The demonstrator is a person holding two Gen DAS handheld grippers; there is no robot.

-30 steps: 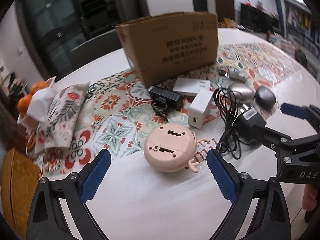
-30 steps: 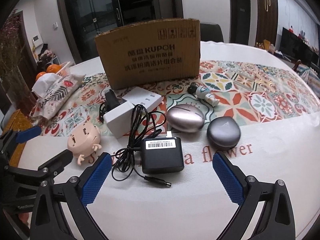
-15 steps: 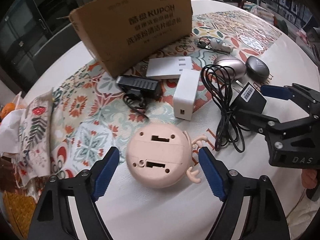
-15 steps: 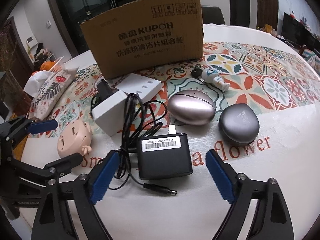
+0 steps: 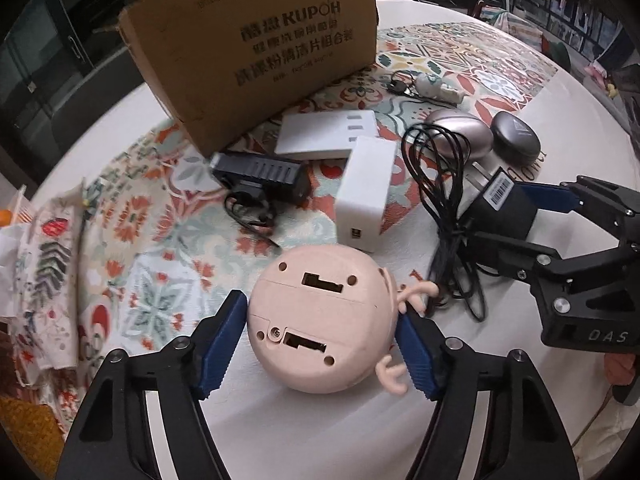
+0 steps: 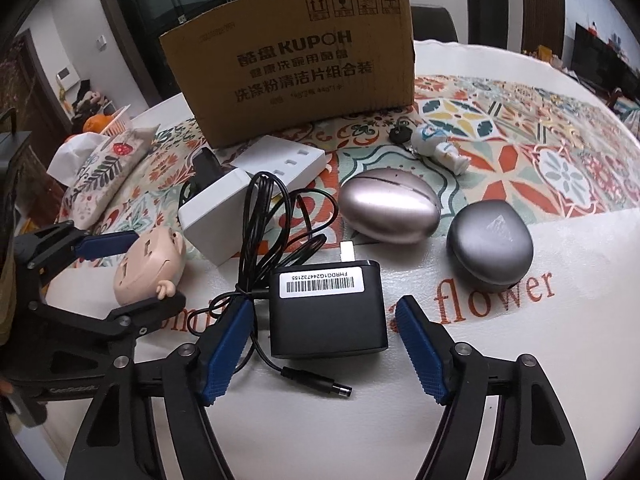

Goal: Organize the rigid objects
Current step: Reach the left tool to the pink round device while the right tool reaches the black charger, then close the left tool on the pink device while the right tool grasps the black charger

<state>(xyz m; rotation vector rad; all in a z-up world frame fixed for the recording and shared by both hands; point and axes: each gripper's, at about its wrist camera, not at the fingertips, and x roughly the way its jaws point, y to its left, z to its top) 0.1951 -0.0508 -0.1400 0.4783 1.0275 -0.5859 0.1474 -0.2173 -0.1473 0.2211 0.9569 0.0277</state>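
Between your left fingers: the pink toy (image 5: 324, 320) lies back-side up on the table (image 5: 320, 432); the left gripper (image 5: 320, 344) has its pads at the toy's two sides, the right pad touching near the ear, the left pad just beside the shell. You cannot tell yet whether it is clamped.
Between your right fingers: the black adapter (image 6: 328, 312) lies flat, label up; the right gripper (image 6: 324, 348) stands apart around its near end, pads close to it but not pressing.
Just beside the right fingers: the adapter's cable (image 6: 276, 224) loops away on the left, its plug tip (image 6: 340, 391) lying near the left pad.
Beyond the fingers: white charger (image 6: 216, 220), white strip (image 6: 284, 160), black brick (image 5: 260, 172), silver egg (image 6: 390, 210), grey case (image 6: 491, 246), small figure with key (image 6: 438, 148), all loose on the table.
Farthest ahead: the carton (image 6: 296, 68) stands behind everything.
Progress: early, by your view. Nothing shows as sorted; every item lies on the table, and two are only being approached.
Left to do: close on toy and adapter, carry them off, likely to the carton, then the rest.
Writing, carton: "KUPOH", Chinese lines below, handling symbols at top.
Writing, adapter: barcode label, roughly "FHRDQ1G2447321S5", seen upside down.
Writing, cloth: "flower".
Writing, right gripper: "DAS".
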